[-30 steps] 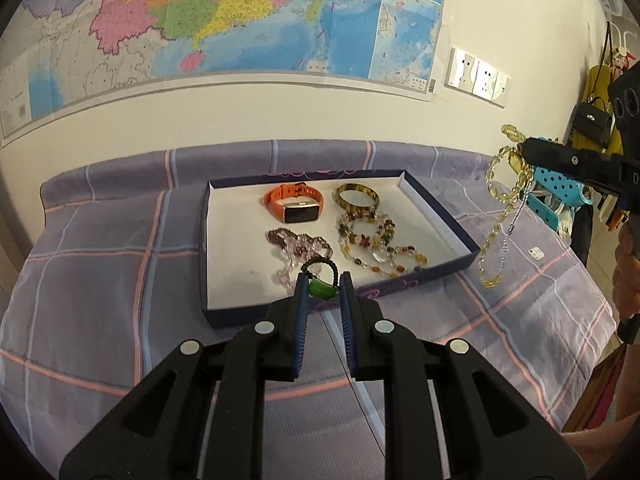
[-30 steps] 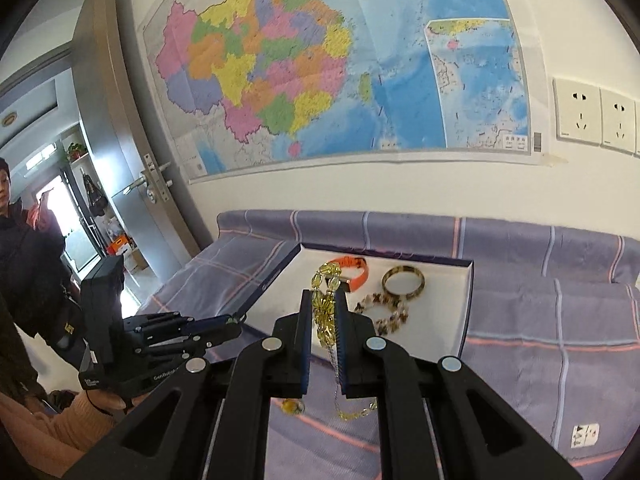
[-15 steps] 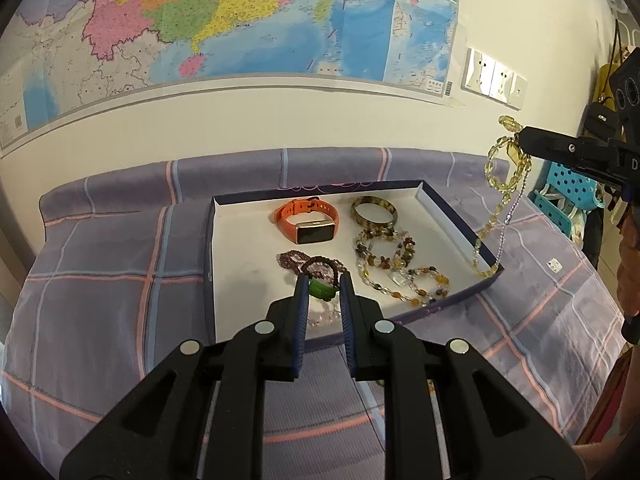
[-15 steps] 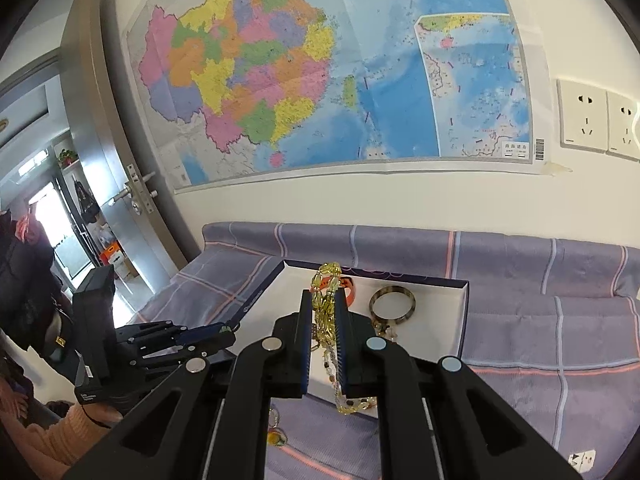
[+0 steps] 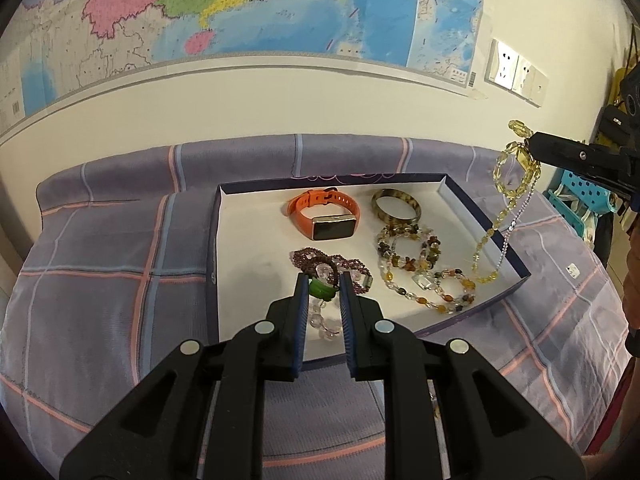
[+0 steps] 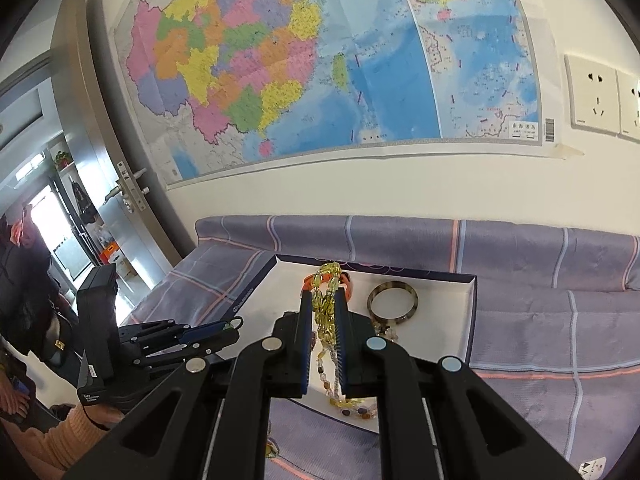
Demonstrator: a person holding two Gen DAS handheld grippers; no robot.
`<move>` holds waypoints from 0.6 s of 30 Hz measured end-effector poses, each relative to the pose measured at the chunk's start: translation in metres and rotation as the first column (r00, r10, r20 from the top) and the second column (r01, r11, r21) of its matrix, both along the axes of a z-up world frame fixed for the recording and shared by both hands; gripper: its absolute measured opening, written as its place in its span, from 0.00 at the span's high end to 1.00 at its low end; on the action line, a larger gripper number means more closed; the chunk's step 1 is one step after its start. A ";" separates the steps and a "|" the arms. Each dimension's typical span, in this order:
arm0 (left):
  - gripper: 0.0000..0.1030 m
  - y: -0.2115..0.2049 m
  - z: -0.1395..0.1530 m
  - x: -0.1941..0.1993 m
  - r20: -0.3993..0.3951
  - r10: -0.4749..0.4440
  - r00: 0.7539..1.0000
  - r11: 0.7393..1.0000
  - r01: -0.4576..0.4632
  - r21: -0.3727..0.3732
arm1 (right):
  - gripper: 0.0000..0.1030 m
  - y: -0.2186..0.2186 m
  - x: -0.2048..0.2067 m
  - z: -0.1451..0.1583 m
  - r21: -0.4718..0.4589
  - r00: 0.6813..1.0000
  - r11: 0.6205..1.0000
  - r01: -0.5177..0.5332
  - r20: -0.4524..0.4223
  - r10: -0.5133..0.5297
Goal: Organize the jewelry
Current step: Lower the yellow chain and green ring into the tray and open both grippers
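Observation:
A navy box lid with a white inside (image 5: 248, 248) lies on the purple plaid cloth. In it lie an orange smartwatch (image 5: 326, 218), a tortoiseshell bangle (image 5: 396, 206), a multicoloured bead strand (image 5: 424, 268) and a purple bead bracelet (image 5: 320, 260). My left gripper (image 5: 324, 286) is shut on a green pendant bracelet (image 5: 322, 290) above the tray's front. My right gripper (image 6: 325, 300) is shut on a yellow bead necklace (image 6: 326, 308). In the left wrist view the necklace (image 5: 508, 200) hangs over the tray's right side, its lower end inside the tray.
A wall with a map (image 5: 240, 8) and sockets (image 5: 516, 72) stands behind the table. A blue perforated basket (image 5: 576, 204) sits at the right. A door (image 6: 100, 152) and a person (image 6: 24, 280) are at the left in the right wrist view.
My right gripper has carried the yellow necklace leftward from outside the tray's right edge to over the tray. My left gripper, still holding the green bracelet, has moved forward over the tray.

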State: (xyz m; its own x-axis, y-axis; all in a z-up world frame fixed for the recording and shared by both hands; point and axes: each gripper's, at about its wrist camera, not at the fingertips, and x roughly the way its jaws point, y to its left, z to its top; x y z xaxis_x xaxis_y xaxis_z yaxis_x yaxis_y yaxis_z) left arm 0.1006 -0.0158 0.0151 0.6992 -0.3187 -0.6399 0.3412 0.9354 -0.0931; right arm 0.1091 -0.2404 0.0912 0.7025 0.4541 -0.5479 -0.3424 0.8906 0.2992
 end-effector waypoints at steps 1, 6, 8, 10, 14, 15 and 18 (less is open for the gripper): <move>0.84 0.000 -0.001 0.002 -0.005 0.002 1.000 1.000 -0.002 0.001 | 0.91 0.000 0.002 -0.001 -0.001 1.000 1.000 0.002 -0.003 -0.002; 0.84 -0.005 -0.007 0.010 -0.022 -0.003 1.000 1.000 0.004 0.006 | 0.91 0.001 0.008 -0.009 -0.003 1.000 1.000 -0.003 -0.025 0.003; 0.84 -0.007 -0.010 0.012 -0.028 -0.004 1.000 1.000 0.004 0.009 | 0.91 0.002 0.010 -0.013 0.000 0.999 1.000 -0.003 -0.033 0.003; 0.84 -0.008 -0.012 0.015 -0.036 -0.006 0.999 1.000 0.006 0.008 | 0.91 0.002 0.012 -0.016 0.001 0.999 1.000 -0.003 -0.042 0.003; 0.84 -0.012 -0.019 0.018 -0.050 -0.006 0.999 1.000 0.007 0.009 | 0.91 0.001 0.014 -0.022 0.007 0.998 1.000 -0.004 -0.060 0.005; 0.84 -0.012 -0.020 0.018 -0.051 -0.005 0.999 1.000 0.006 0.010 | 0.91 0.001 0.014 -0.023 0.008 0.998 1.000 -0.004 -0.062 0.004; 0.84 -0.012 -0.023 0.019 -0.055 -0.003 0.998 1.000 0.004 0.012 | 0.91 0.000 0.015 -0.026 0.010 0.998 1.000 -0.006 -0.068 0.006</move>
State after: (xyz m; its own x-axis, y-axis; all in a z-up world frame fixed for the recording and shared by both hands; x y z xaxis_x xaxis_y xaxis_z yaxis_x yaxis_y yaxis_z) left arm 0.1200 -0.0283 -0.0075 0.6614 -0.3133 -0.6815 0.3394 0.9353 -0.1006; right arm 0.1239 -0.2400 0.0653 0.6612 0.4637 -0.5897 -0.3265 0.8856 0.3303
